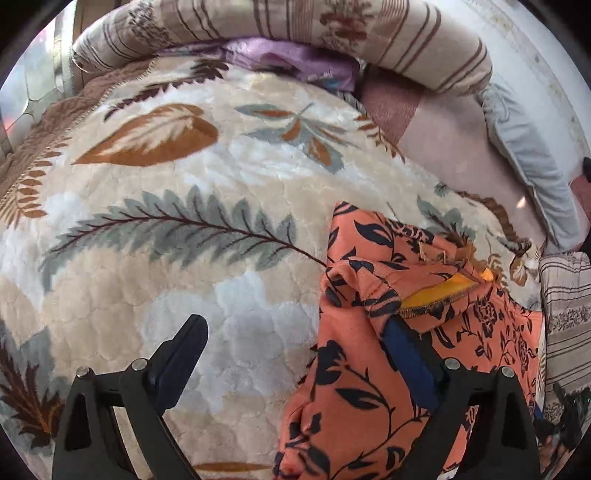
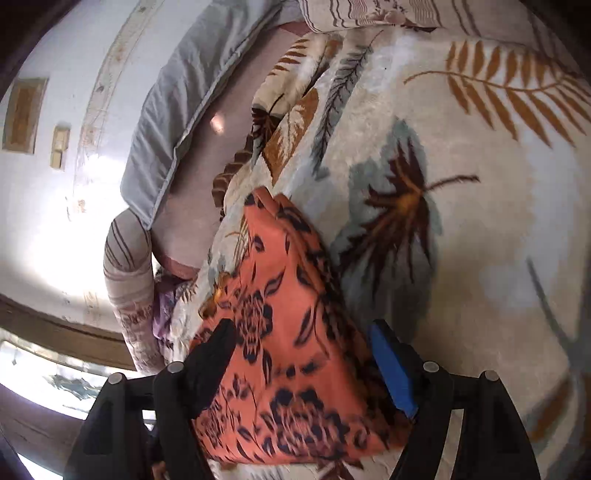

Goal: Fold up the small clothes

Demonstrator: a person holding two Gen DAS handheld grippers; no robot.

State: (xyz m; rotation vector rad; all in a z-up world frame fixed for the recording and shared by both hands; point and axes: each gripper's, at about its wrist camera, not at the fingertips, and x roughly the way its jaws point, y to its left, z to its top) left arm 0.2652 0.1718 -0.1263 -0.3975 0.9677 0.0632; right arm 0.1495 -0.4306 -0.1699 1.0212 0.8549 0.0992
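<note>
While the orange garment (image 1: 388, 369) lies bunched on the blanket (image 1: 147, 258), both grippers, left (image 1: 295, 354) and right (image 2: 306, 354), stand spread, pinching nothing, likely for regrasping.

Orange floral garment (image 1: 369, 387) runs off the bottom edge and hides the left gripper's right fingertip; right-wrist view smears its print (image 2: 291, 369). Purple cloth (image 1: 295, 61) mostly buried under the far striped pillow (image 1: 332, 33).
</note>
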